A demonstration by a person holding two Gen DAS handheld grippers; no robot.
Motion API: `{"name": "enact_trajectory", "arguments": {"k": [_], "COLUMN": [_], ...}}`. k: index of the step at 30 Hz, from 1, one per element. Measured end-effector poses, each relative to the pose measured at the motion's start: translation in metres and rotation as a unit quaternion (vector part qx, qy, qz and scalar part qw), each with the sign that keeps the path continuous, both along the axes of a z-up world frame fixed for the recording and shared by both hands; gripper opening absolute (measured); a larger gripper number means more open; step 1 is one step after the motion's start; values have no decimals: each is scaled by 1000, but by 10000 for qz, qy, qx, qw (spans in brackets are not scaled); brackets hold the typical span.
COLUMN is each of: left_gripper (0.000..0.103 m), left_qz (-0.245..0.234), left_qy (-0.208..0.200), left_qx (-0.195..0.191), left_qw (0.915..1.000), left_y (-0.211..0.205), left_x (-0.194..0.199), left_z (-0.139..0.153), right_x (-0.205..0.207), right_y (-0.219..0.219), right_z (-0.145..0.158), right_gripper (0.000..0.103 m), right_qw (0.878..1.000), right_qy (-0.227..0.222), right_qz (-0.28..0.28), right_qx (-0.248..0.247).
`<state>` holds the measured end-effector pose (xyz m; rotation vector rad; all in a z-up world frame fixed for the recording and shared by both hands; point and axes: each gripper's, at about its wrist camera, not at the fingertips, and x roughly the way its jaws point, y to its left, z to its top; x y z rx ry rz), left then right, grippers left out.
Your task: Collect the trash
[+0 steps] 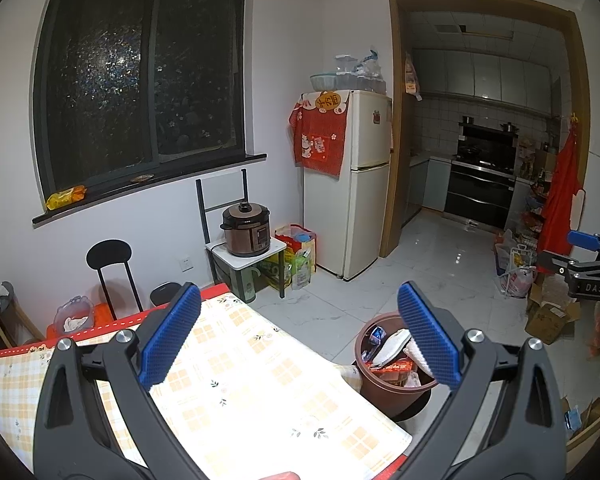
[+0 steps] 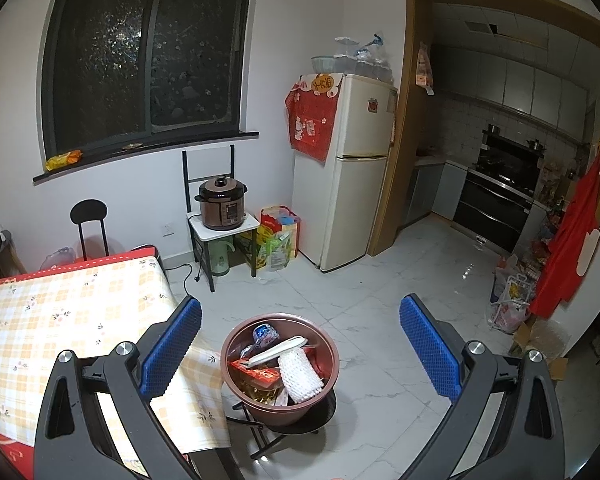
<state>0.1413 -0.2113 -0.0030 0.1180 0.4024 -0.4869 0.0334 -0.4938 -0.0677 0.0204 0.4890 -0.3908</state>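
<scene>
Blue ribbed pads stood far apart on the left gripper (image 1: pixel 299 332), which held nothing. Under and ahead of it lay the table (image 1: pixel 236 368) in its yellow checked cloth, the near corner running out just short of the right-hand pad. Past that corner, partly behind the pad, sat the brown trash bin (image 1: pixel 384 376), already stuffed with wrappers. Beyond the cloth's far edge the pale tiled floor (image 1: pixel 420 272) lay open toward the fridge (image 1: pixel 352 184) and the kitchen doorway. At the far right the other tool's blue tip (image 1: pixel 584 240) showed, well apart.

From the right wrist, the right gripper (image 2: pixel 300 336) was likewise spread wide and empty. The bin sat squarely between and below its pads, whole rim visible, resting on a dark stool (image 2: pixel 300 420); a white foam net sleeve (image 2: pixel 300 376) and a red packet (image 2: pixel 256 376) lay on top. The table edge touched only the left-hand pad's side, with bare floor ahead and to the right. The stool showed only from this wrist.
</scene>
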Motion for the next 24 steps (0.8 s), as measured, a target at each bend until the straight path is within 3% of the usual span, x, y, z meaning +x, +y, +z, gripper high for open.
{"name": "enact_trajectory", "arguments": {"k": [24], "left_gripper": [97], "left_qz": [-9], "left_qy": [-49], "left_qx": [26], "left_qw": [10000], "left_y": [-5], "left_x": [3], "left_z": [-2], "right_x": [3], "right_y": [0], "right_z": [-2], "right_gripper": [98], "right_qw": [10000], "right_qy": [42], "right_qz": [-67], "right_qx": [-47]}}
